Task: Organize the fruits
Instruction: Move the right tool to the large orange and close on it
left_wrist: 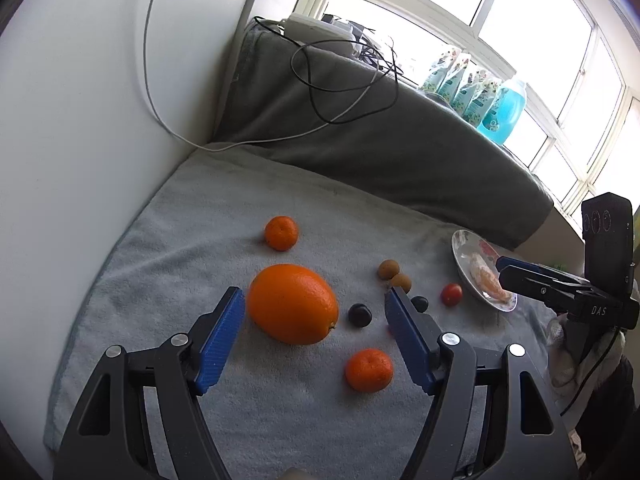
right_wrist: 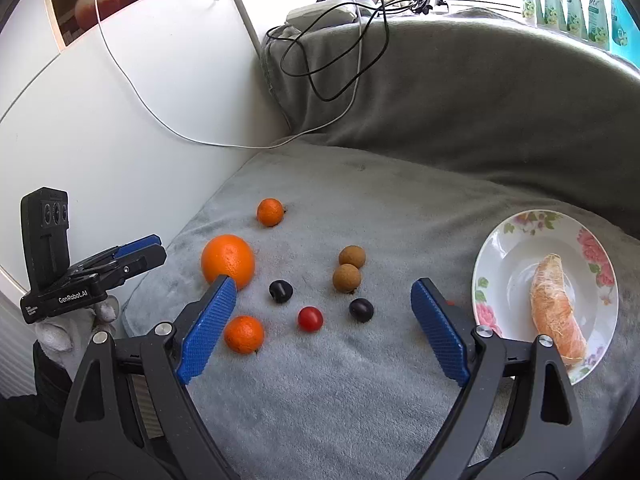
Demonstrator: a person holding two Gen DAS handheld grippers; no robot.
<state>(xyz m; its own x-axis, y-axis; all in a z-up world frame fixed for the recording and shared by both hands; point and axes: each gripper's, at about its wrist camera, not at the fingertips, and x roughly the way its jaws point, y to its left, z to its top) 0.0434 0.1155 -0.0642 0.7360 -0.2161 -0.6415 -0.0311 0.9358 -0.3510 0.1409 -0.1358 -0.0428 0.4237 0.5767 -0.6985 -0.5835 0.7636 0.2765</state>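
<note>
Left tongs (left_wrist: 316,312) spread wide, gripping nothing, hovering low over a pale grey blanket (left_wrist: 200,208) with the large orange (left_wrist: 292,303) just inside the left blue pad and a dark plum (left_wrist: 359,315) between the pads. Right tongs (right_wrist: 323,312) likewise parted and empty, poised above the fruit cluster. Scattered loose on the blanket: the large orange, a small mandarin (left_wrist: 281,233) farther back, a second mandarin (left_wrist: 369,369) nearer the camera, two brown longans (right_wrist: 349,268) touching each other, a red cherry tomato (right_wrist: 310,319), and a second dark plum (right_wrist: 361,309) near the tomato. To the right, on the same blanket, a white floral plate (right_wrist: 504,240) carrying a peeled citrus piece (right_wrist: 557,308), well apart from the other fruit. In the left wrist view, the right tongs reaching in from the right edge, tips just above the plate's rim. Behind, a darker grey cushion (right_wrist: 460,112) draped with black and white cables (right_wrist: 340,60); on the window ledge, a row of refill pouches (left_wrist: 460,76) beside a blue bottle (left_wrist: 505,110). White wall (left_wrist: 80,100) at left.
</note>
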